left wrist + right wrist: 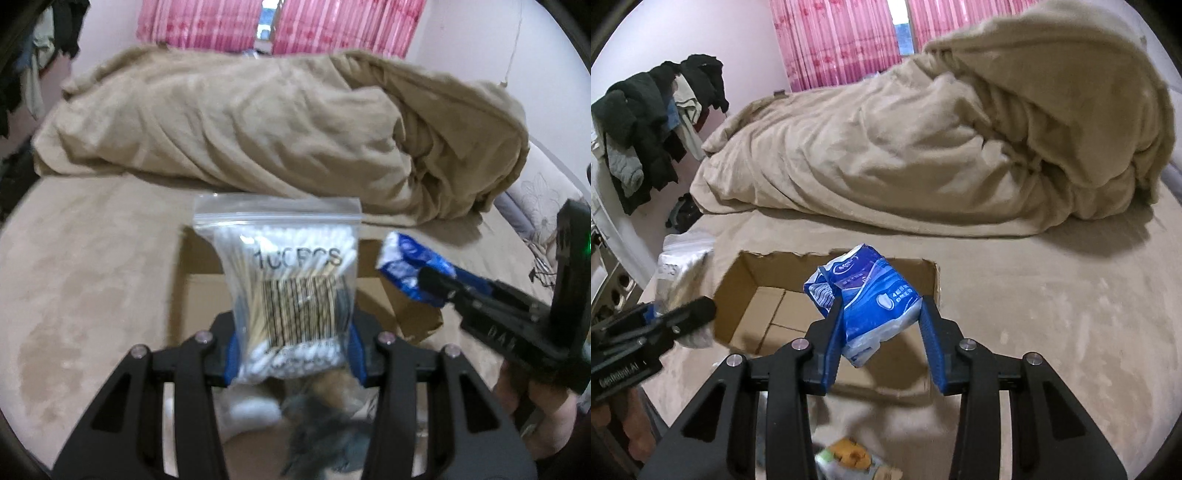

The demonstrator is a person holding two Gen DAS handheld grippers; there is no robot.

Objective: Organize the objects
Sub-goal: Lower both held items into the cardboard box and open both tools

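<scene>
My left gripper point(293, 350) is shut on a clear zip bag of cotton swabs point(291, 288) and holds it upright above an open cardboard box point(207, 291). My right gripper point(881, 325) is shut on a blue tissue pack point(864, 299) and holds it over the same box point(746, 295), whose inside shows bare cardboard. In the left wrist view the right gripper point(436, 284) comes in from the right with the blue pack point(410, 266). In the right wrist view the left gripper point(676, 314) sits at the left edge with the swab bag point(683, 266).
The box rests on a tan bed sheet point(1052, 314). A rumpled tan duvet point(923, 147) lies behind it. Clothes point(653, 122) hang at the left. A small yellow-and-white packet point(849, 458) and other blurred items point(317, 428) lie near the front edge.
</scene>
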